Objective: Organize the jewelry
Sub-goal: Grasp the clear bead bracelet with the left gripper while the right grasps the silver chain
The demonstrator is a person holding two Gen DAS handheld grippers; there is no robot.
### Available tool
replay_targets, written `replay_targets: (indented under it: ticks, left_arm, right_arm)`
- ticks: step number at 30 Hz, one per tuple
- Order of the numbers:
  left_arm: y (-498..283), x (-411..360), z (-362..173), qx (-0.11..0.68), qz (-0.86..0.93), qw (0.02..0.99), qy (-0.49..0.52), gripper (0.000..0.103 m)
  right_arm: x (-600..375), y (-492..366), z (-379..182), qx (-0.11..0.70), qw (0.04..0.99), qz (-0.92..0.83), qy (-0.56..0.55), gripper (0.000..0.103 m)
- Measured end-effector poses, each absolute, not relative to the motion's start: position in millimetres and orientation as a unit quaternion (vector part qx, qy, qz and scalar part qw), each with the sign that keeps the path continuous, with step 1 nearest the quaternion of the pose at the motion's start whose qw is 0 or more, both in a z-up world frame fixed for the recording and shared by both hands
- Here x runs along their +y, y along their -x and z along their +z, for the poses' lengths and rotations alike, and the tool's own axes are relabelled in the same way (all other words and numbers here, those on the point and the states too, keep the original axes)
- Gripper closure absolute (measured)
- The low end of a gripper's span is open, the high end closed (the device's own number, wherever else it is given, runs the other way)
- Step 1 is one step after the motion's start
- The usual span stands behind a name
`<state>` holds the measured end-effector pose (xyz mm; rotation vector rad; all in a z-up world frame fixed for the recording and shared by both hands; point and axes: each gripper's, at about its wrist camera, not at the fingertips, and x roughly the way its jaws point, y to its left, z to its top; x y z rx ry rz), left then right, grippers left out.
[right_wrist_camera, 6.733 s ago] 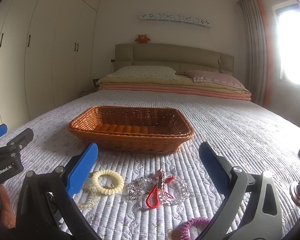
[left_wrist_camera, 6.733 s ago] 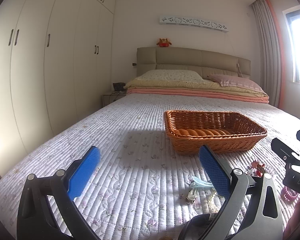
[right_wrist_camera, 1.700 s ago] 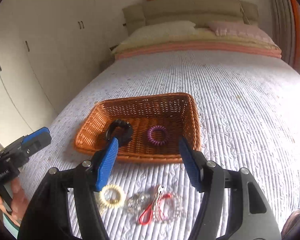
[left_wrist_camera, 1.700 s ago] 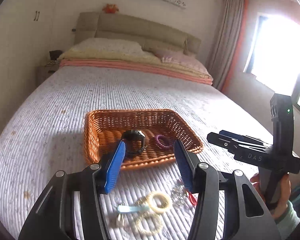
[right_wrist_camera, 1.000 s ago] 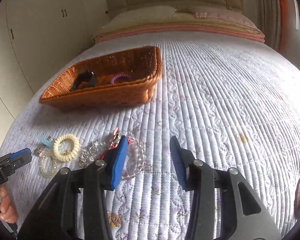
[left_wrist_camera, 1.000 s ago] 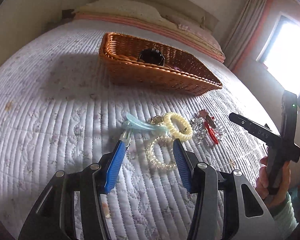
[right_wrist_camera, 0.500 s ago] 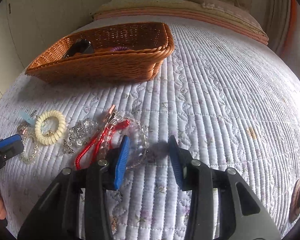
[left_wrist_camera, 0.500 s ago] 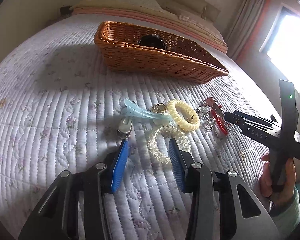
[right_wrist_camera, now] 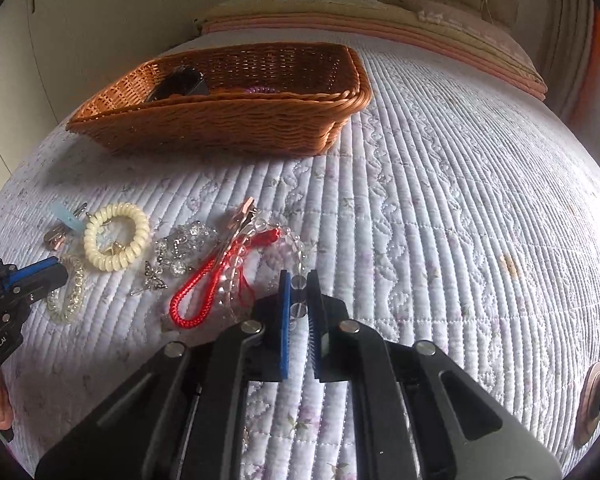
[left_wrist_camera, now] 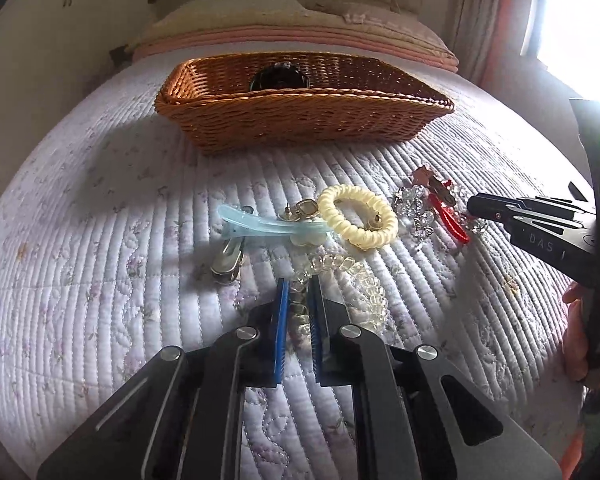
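Quilted bedspread (left_wrist_camera: 100, 280) carries everything; toward its pillow end sits a wicker basket (left_wrist_camera: 300, 120) with a black item (left_wrist_camera: 278, 78) inside. Jewelry lies loose nearer the foot edge. The left gripper (left_wrist_camera: 298, 292) is clamped on a clear bead bracelet (left_wrist_camera: 360, 284), beside a cream coil tie (left_wrist_camera: 358, 216) and blue clip (left_wrist_camera: 268, 226). The right gripper (right_wrist_camera: 299, 286) pinches a crystal bead strand (right_wrist_camera: 298, 256) near a red cord (right_wrist_camera: 196, 300).
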<state>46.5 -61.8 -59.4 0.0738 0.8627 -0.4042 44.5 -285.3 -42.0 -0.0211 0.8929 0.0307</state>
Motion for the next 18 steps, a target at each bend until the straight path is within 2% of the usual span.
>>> replay_targets:
  ticks: [11,18]
  left_arm:
    - [-32.8,-48.9,-52.4,0.396,-0.230,0.889,0.002,0.096]
    - [-25.2,-43.4,-45.8,0.386,-0.239,0.891,0.013,0.096]
  right_arm:
    - [-271.6,-15.1,9.3,0.396,0.916,0.064,-0.004,0.097]
    - [-281.2,6.4,17.5,0.392,0.917,0.068,-0.026,0.096]
